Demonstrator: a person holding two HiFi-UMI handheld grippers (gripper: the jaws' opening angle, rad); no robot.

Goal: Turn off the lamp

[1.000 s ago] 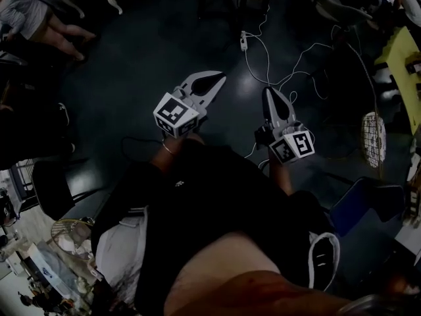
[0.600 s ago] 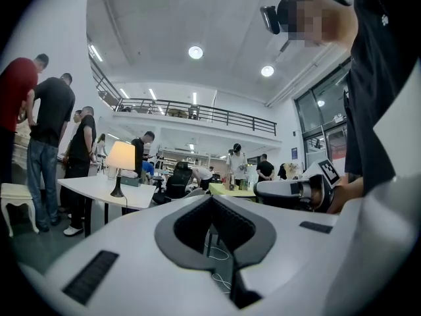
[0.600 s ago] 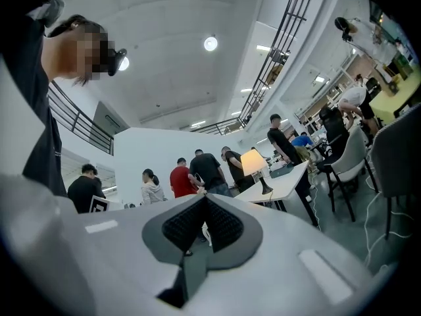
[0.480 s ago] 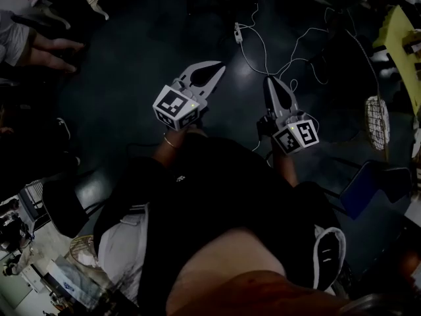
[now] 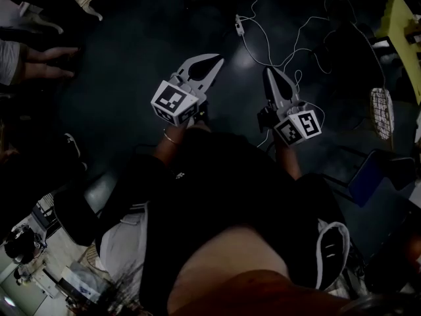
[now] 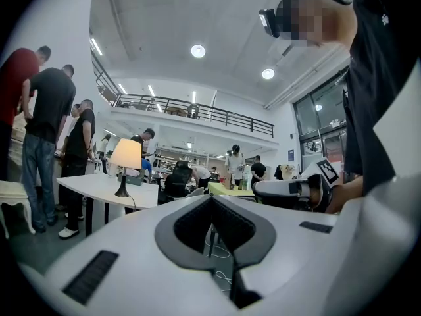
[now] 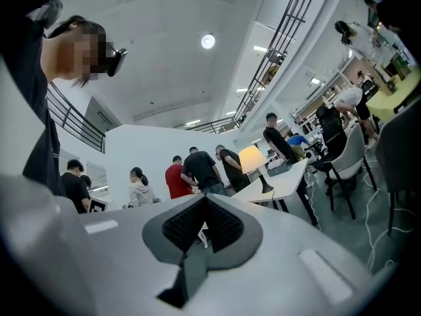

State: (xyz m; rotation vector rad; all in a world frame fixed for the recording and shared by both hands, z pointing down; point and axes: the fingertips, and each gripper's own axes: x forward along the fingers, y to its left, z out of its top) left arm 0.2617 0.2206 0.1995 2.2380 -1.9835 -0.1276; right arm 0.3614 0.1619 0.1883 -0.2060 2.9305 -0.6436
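1. One lamp (image 6: pixel 126 166), shade glowing, upright on the white worktop (image 6: pixel 92 188), well off from both tongs.
2. Two tongs out front, side by side: left tongs (image 5: pixel 216 60) pressed together on nothing, right tongs (image 5: pixel 269 72) likewise pinched tight, empty.
3. Both held about level, pointing away from the person's body (image 5: pixel 217 196), above the dark floor (image 5: pixel 131 64), a marker cube (image 5: pixel 174 103) at the back of each.

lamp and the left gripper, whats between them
In the left gripper view, only dark floor and the near edge of the white table show between the left gripper and the lamp; the gripper's own body hides part of that floor.
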